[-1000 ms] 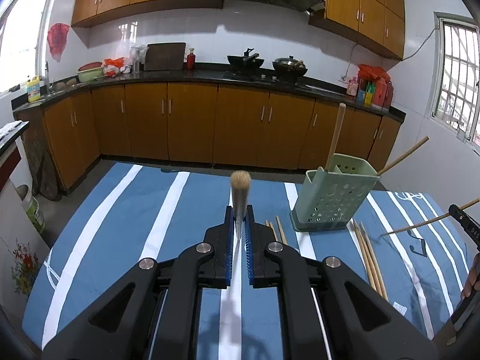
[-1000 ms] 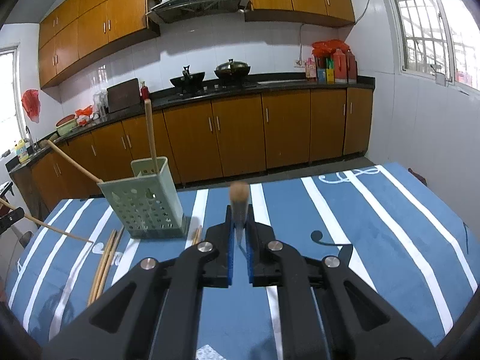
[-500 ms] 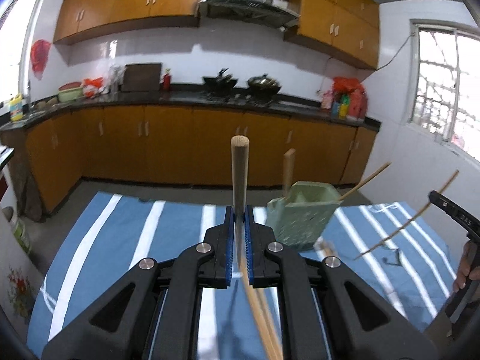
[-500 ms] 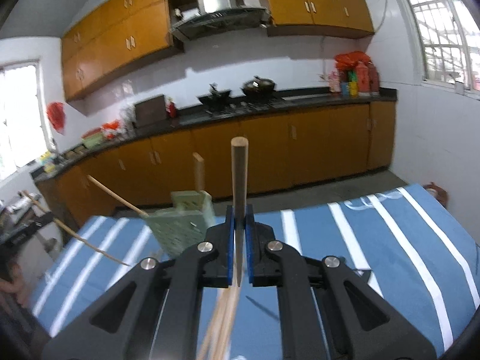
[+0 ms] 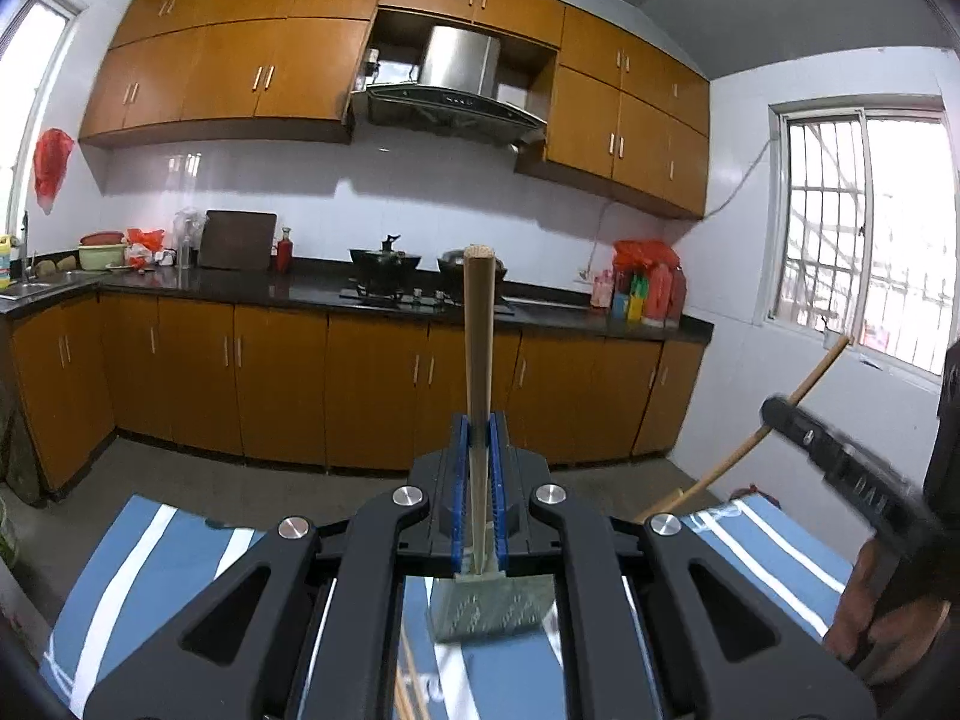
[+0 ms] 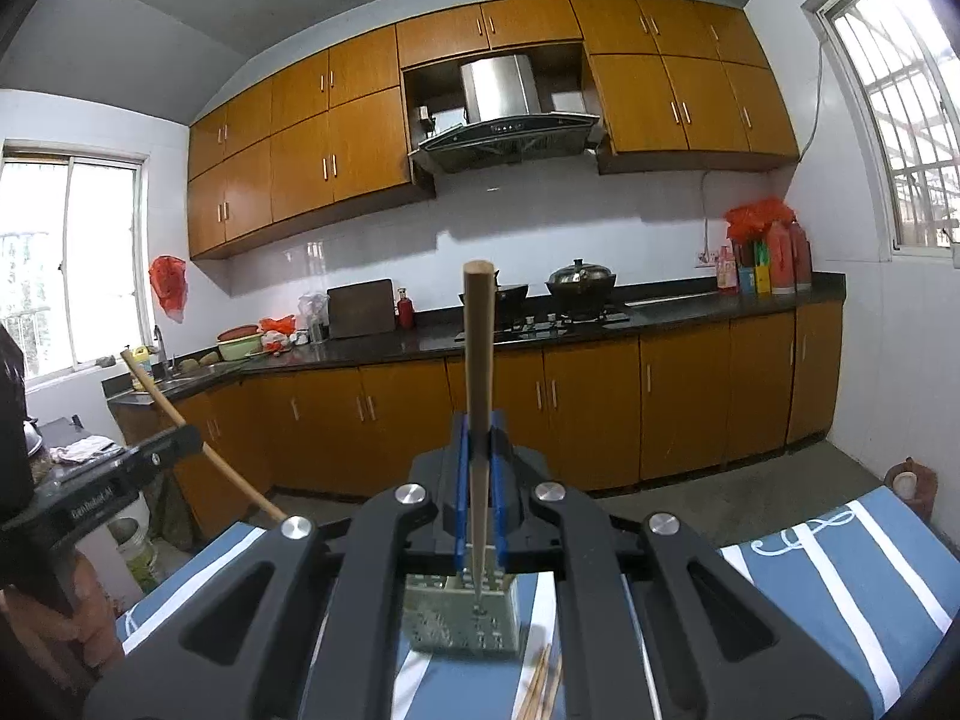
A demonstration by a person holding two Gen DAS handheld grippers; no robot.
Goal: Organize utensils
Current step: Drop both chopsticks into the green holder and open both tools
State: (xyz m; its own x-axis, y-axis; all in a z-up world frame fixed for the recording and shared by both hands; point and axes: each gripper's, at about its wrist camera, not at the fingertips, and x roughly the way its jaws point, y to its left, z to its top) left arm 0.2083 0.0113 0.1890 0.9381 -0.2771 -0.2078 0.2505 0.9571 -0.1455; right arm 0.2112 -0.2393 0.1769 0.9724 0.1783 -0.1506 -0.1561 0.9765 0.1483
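My left gripper [image 5: 478, 420] is shut on a wooden chopstick [image 5: 479, 336] that stands nearly upright between its blue pads. My right gripper [image 6: 478, 420] is shut on a second wooden chopstick [image 6: 478, 348], also upright. Below both grippers, seen between the arms, stands the pale green perforated utensil holder [image 5: 492, 606] [image 6: 459, 618] on the blue striped tablecloth [image 5: 156, 564] [image 6: 840, 570]. Loose chopsticks [image 6: 543, 690] lie on the cloth beside the holder. The right gripper and its chopstick [image 5: 780, 414] show at the right edge of the left wrist view, with a hand [image 5: 882, 618] on it.
Orange kitchen cabinets [image 5: 372, 396] and a black counter with a stove [image 5: 390, 291] run along the far wall beyond the table. Barred windows [image 5: 864, 228] sit at the right. A bucket [image 6: 135, 546] stands on the floor at the left of the table.
Both grippers rose and tilted up with their chopsticks. The view lifted from the tablecloth to the cabinets, and the green holder dropped to the bottom of both views.
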